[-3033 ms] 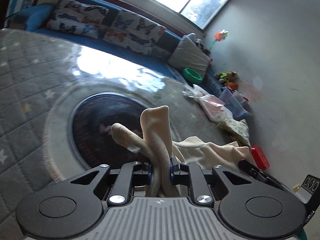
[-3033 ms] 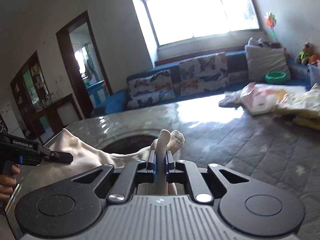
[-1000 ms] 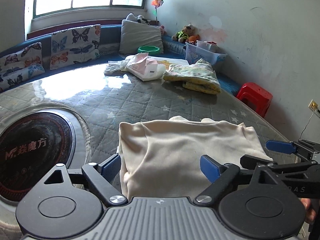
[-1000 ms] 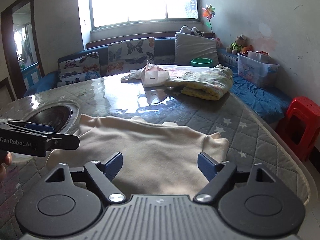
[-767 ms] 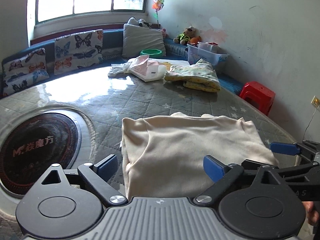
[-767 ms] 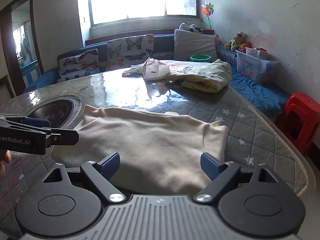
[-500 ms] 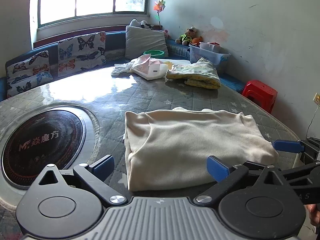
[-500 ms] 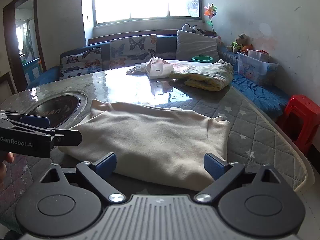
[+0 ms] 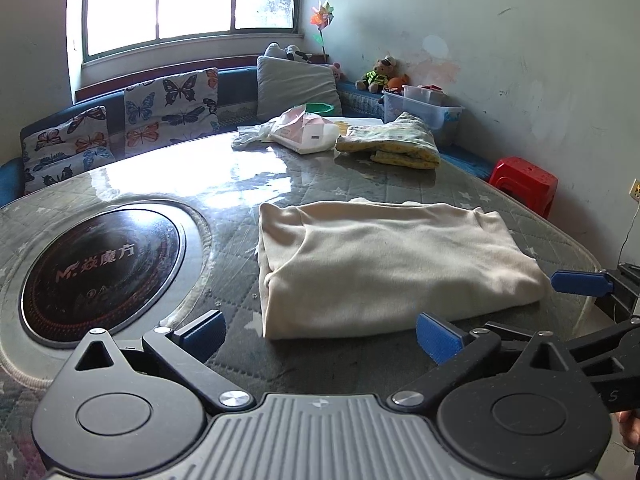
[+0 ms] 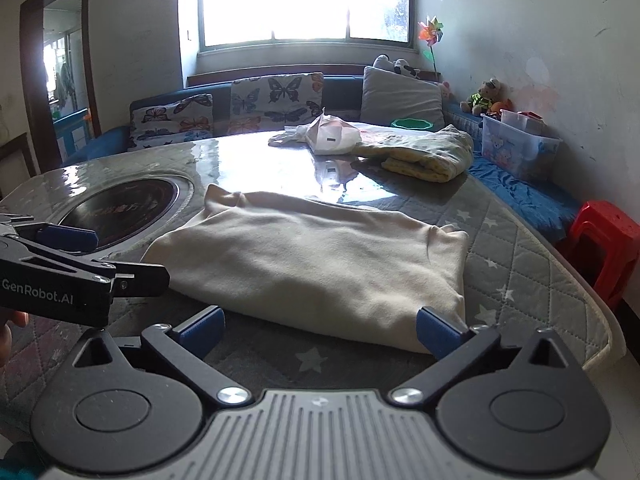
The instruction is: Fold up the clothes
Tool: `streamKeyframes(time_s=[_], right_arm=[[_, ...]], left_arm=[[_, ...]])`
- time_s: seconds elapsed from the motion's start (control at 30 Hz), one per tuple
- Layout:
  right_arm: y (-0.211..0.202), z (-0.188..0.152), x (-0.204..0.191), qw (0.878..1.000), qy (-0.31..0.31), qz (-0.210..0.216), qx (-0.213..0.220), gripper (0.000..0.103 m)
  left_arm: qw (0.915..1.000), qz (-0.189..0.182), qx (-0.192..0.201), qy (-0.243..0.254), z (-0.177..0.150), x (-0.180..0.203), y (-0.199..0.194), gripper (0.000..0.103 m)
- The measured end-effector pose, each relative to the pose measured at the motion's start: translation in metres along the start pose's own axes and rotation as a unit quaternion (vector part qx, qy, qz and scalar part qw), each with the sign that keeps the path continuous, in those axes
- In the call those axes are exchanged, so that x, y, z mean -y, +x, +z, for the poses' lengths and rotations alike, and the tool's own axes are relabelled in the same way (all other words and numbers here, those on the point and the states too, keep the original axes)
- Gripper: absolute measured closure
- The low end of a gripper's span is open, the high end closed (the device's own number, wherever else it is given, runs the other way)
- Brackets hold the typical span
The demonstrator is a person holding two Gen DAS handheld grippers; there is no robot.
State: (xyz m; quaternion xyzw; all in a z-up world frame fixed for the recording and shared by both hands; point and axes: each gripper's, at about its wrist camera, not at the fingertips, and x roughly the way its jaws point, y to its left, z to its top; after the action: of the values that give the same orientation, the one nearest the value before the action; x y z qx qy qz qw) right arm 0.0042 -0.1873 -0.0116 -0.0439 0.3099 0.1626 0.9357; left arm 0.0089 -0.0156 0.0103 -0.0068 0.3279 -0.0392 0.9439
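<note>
So the cream sweater (image 9: 384, 264) is lying folded into a flat rectangle on the quilted worktop (image 9: 320, 184), just right of the round black cooktop (image 9: 100, 268) set into the surface. Left tool (image 9: 320, 332) sits just short of the sweater's near edge, blue pads spread wide, nothing between them and not touching the cloth. Right tool (image 10: 320, 330) is at the near right corner of the sweater; its jaws are opening wide too, gripping nothing. Farther back from the sweater there's a yellow-green blanket (image 9: 392, 144) bundled up and a white plastic bag (image 9: 304, 132). Off the worktop's right edge, beyond the sweater, stands a red stool (image 10: 604, 240).
</note>
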Motion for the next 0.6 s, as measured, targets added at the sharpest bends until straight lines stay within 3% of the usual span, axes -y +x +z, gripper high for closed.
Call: streamKeyframes(time_s=[0.6], right_arm=[[-0.016, -0.023, -0.017, 1.0, -0.017, 0.011, 0.005, 0.0]], left_arm=[[0.9997, 0.015, 0.016, 0.007, -0.022, 0.007, -0.024, 0.0]])
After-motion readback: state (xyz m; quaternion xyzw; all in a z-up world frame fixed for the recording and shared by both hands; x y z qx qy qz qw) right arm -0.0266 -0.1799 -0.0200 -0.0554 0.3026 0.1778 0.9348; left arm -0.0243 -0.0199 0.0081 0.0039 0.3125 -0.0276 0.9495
